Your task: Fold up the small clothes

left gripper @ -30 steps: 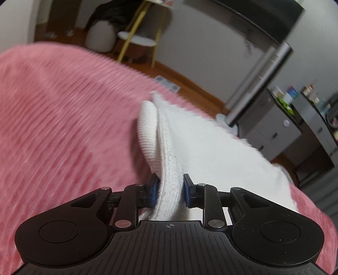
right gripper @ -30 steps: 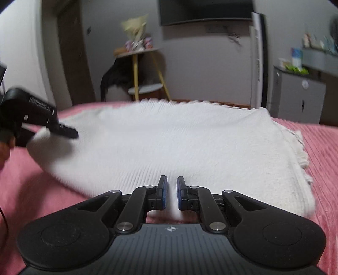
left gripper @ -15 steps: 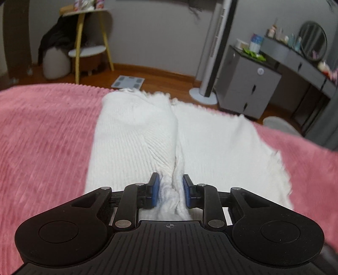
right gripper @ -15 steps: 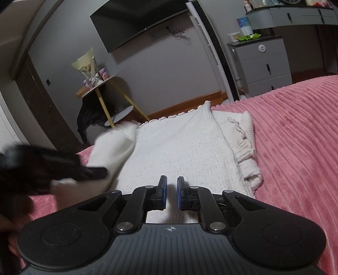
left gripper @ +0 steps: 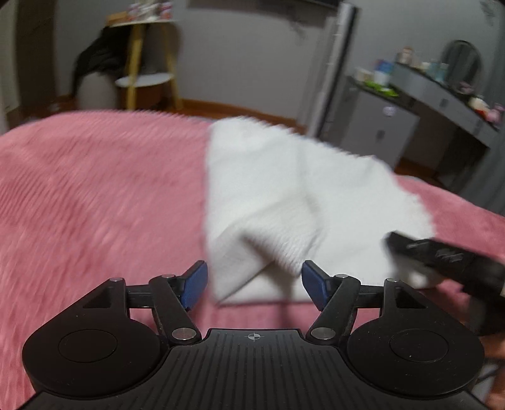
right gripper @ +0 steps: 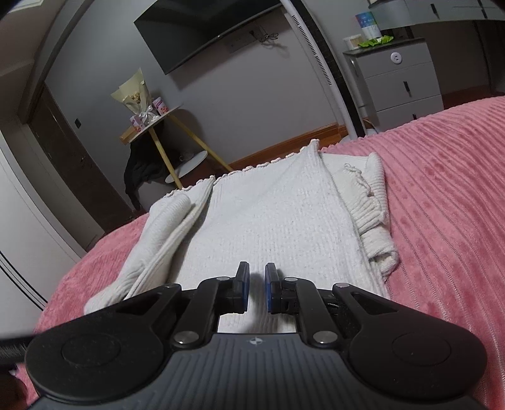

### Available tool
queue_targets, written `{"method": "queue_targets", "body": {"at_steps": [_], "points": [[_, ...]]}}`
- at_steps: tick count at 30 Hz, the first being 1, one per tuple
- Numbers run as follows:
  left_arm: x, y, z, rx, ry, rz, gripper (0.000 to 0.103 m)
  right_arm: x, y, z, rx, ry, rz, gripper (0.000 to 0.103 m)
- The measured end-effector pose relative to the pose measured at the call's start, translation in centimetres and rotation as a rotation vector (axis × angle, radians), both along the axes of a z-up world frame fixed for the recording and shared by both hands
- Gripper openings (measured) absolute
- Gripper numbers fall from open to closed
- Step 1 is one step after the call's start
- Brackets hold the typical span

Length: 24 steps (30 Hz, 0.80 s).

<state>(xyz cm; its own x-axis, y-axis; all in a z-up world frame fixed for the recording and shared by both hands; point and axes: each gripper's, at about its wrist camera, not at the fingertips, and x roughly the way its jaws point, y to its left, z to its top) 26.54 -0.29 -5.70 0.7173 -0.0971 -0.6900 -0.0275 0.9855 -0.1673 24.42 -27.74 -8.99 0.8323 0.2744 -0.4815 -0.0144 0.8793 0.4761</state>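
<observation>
A white knit sweater (right gripper: pixel 271 220) lies flat on the pink bedspread (right gripper: pixel 442 195). Its left sleeve (right gripper: pixel 164 227) is folded in along the body, and the other sleeve (right gripper: pixel 369 214) is bunched at the right side. My right gripper (right gripper: pixel 256 280) hovers low over the sweater's near hem, its jaws shut with only a slit between the blue pads. In the blurred left wrist view, my left gripper (left gripper: pixel 254 274) stands just short of the sweater (left gripper: pixel 284 195). Its jaws are opening, and its pads are clear of the cloth. The right gripper (left gripper: pixel 442 255) shows at the sweater's right corner.
Past the far edge of the bed are a yellow-legged side table (right gripper: pixel 164 135), a white tower fan (right gripper: pixel 318 63) and grey drawers (right gripper: pixel 401 82). A dark TV (right gripper: pixel 202 25) hangs on the wall. The pink bedspread (left gripper: pixel 94 195) spreads wide to the left of the sweater.
My left gripper has let go of the sleeve fold, opened wide and drawn back off the sweater. The sleeve now lies folded along the body. The right gripper has stayed shut.
</observation>
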Motion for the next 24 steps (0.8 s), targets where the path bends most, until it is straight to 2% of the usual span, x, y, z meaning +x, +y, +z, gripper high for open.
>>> {"method": "queue_targets", "body": {"at_steps": [2,5,7,9,12,13,15,19,20,22,24], "points": [[0.3,0.6,-0.9,-0.033,0.043,0.020,0.070,0.0,0.1,0.0,-0.012,0.010,0.001,0.011],[0.9,1.6,-1.5,-0.097,0.085,-0.005,0.069,-0.4,0.3,0.3,-0.039,0.032,0.011,0.014],[0.6,2.7,-1.5,-0.171,0.080,-0.029,0.071,-0.6,0.3,0.8,-0.026,0.058,0.006,0.021],[0.4,3.5,-1.5,-0.197,0.070,-0.022,0.072,-0.5,0.3,1.4,0.033,0.079,0.015,0.038],[0.3,4.4,-1.7,-0.196,0.062,-0.013,0.072,0.1,1.0,2.2,0.156,0.093,0.067,0.050],[0.4,4.5,-1.8,-0.203,0.064,-0.024,0.072,0.8,1.4,2.2,0.192,0.112,0.096,0.058],[0.4,4.6,-2.1,-0.212,0.065,-0.041,0.072,2.4,2.5,1.8,0.247,0.161,0.137,0.063],[0.6,4.6,-2.6,-0.188,0.070,-0.011,0.069,6.2,4.7,0.8,0.295,0.236,0.168,0.063],[0.7,4.8,-2.6,-0.186,0.071,-0.001,0.067,6.6,5.2,0.9,0.293,0.244,0.176,0.063],[0.7,5.3,-2.6,-0.210,0.077,0.010,0.067,7.0,6.3,1.3,0.280,0.237,0.215,0.055],[0.9,5.5,-2.7,-0.225,0.079,0.017,0.067,7.4,7.3,1.5,0.241,0.255,0.241,0.054]]}}
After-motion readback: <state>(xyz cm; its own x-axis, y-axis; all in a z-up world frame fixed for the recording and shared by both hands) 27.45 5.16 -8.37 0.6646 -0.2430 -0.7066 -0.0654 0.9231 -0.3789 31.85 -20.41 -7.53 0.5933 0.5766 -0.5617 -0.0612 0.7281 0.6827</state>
